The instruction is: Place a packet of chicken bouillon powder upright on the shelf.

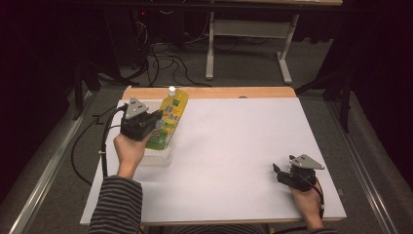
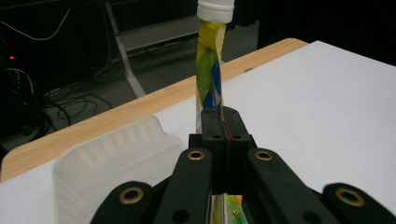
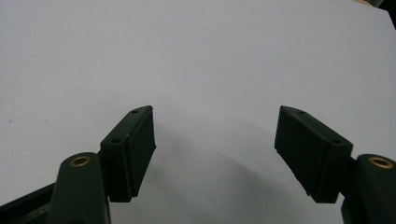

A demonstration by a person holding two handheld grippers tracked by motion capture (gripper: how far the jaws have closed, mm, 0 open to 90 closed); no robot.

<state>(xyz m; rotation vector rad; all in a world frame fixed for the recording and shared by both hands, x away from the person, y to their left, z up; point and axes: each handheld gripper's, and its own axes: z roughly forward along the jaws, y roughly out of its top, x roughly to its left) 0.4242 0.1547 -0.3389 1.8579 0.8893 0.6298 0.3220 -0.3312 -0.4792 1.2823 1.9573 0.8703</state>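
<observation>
A flat yellow-green pouch [image 1: 173,114] with a white screw cap [image 1: 171,90] hangs edge-on in my left gripper [image 1: 157,118], cap pointing away from me. In the left gripper view the jaws of the left gripper [image 2: 223,119] are pressed together on the thin pouch [image 2: 209,70], whose cap [image 2: 215,9] rises above them. Below and to the left of the pouch stands a translucent white plastic container [image 2: 112,158], which the high view shows under my left hand [image 1: 158,157]. My right gripper [image 1: 276,169] rests low at the table's right front, open over bare white surface [image 3: 215,149].
The white sheet [image 1: 234,146] covers a wooden table whose far edge [image 1: 219,92] shows beyond the pouch. Cables and a desk frame [image 1: 210,48] lie on the floor behind. A metal rail [image 1: 44,165] runs along the left side.
</observation>
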